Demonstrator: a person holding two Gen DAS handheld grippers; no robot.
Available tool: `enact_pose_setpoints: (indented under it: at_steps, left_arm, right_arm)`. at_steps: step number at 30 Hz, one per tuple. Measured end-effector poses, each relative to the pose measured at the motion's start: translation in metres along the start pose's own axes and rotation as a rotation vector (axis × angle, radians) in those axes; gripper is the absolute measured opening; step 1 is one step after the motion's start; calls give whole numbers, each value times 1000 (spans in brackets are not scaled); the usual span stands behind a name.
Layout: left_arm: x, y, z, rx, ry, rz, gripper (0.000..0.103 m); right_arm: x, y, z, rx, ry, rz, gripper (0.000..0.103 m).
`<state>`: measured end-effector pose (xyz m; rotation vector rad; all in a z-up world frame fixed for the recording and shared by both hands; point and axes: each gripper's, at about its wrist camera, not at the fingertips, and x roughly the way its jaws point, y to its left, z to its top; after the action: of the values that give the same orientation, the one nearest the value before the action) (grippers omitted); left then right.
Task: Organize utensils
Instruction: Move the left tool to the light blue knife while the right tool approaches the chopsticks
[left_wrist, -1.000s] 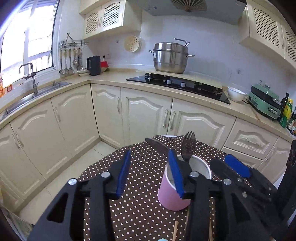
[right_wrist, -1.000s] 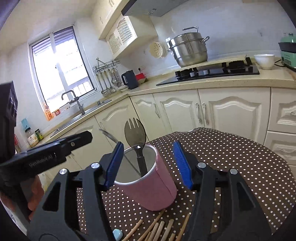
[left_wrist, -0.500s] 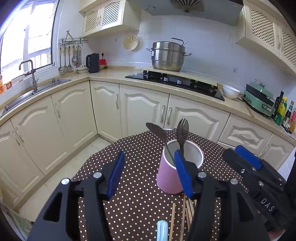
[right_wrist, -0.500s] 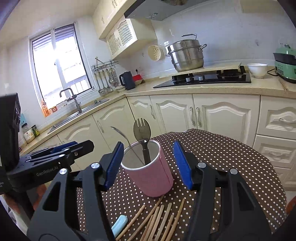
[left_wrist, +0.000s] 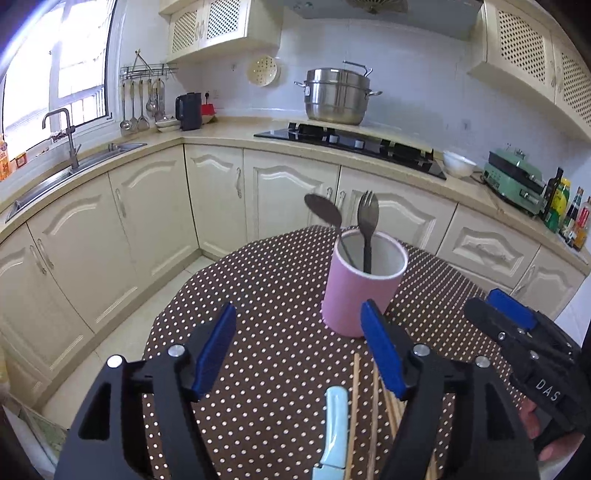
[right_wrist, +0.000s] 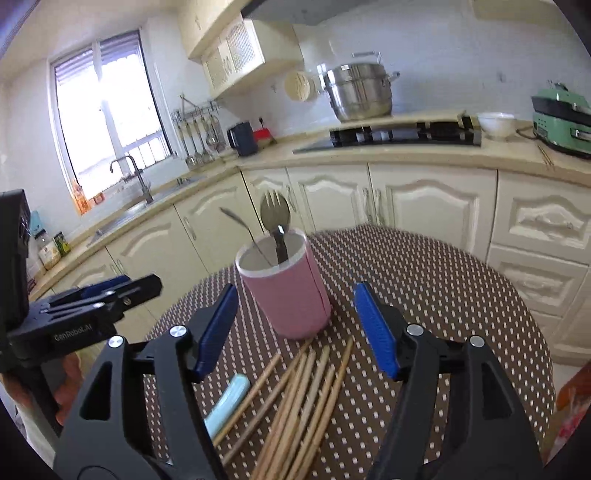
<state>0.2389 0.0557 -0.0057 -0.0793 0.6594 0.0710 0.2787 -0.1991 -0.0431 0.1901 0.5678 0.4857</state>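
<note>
While the polka-dot desk (right_wrist: 424, 280) carries everything at issue, the pink utensil holder (right_wrist: 291, 295) stands upright near its middle, already containing a fork (right_wrist: 275, 218) and a spoon (left_wrist: 325, 214), handles down. Loose wooden chopsticks (right_wrist: 306, 391) lie flat on the cloth on the near side of the holder, fanned, long axes running roughly from the tongs toward the holder. A pale blue utensil handle (right_wrist: 227, 402) lies just beside them on their left.

Right tongs (right_wrist: 295, 332): jaws spread, have just been opening further, nothing pinched; the chopsticks lie directly below and ahead of them. Left tongs (left_wrist: 299, 350): likewise spread, just opening, empty; the blue handle lies below, between the jaws.

Judgement: the right hand is better placed for the chopsticks, the left for the blue handle.
</note>
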Motion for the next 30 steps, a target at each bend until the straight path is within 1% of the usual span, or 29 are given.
enact_pose_setpoints:
  at_steps: [5,11,16,19,22,27,30]
  left_arm:
    - [11,8,-16,-6,68,1,69]
    - [22,16,-33,-11,117,5,69]
    - [31,23,-44,-26,167,7,69]
    - [35,27,-50,-33,189,-1,69]
    - [40,29,-56,-39,208,-12,69]
    - [43,29,-65,-40,229,-12,69]
    - [46,28,-70,-41,248,-20,69]
  right_arm:
    - [10,-5,-22,-11,81,-46,66]
    - [23,-15,-48,5,163,-81,66]
    - [32,-18,-63,-11,229,-146,66]
    - [38,-21,-68,-23,260,-179,66]
    - [44,-24,-72,-15,291,-193,66]
    - [54,-27,-75,-11,344,-232,66]
    - [59,-25,-76,-23,345,-237,66]
